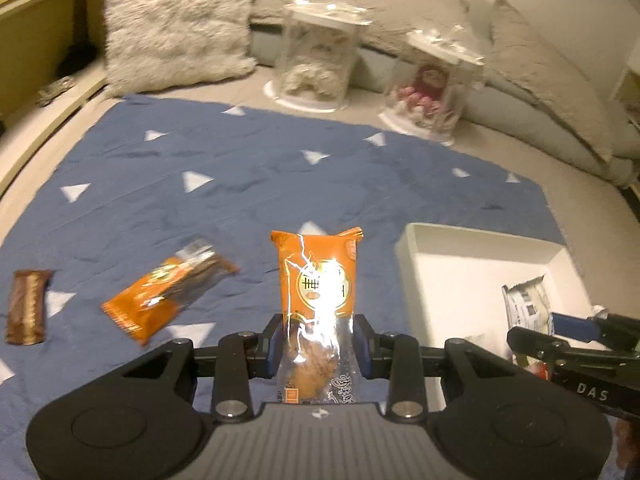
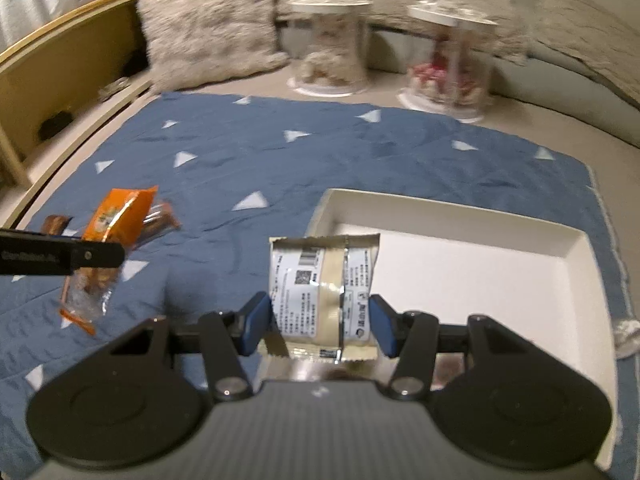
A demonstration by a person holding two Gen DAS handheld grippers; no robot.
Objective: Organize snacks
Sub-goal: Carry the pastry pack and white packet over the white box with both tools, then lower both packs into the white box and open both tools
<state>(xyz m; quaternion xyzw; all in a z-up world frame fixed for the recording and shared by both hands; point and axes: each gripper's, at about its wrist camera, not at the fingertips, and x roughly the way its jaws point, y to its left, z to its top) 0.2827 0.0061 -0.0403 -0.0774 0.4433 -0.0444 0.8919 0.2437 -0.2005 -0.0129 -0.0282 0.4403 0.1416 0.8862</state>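
My left gripper (image 1: 318,344) is shut on an orange snack packet (image 1: 320,280), which stands upright above the blue cloth (image 1: 240,184). A second orange packet (image 1: 168,292) and a brown bar (image 1: 26,306) lie on the cloth to the left. My right gripper (image 2: 320,320) is shut on a white and cream packet (image 2: 316,280), held over the near left corner of the white tray (image 2: 440,210). In the left wrist view that tray (image 1: 412,248) is at the right with the white packet (image 1: 524,304) over it. The right wrist view shows the held orange packet (image 2: 116,220) at the left.
Two clear lidded jars (image 1: 316,52) (image 1: 432,80) stand beyond the cloth's far edge. A fluffy pillow (image 1: 176,24) lies at the back left, grey cushions (image 1: 552,80) at the back right. A wooden shelf unit (image 1: 44,40) runs along the left side.
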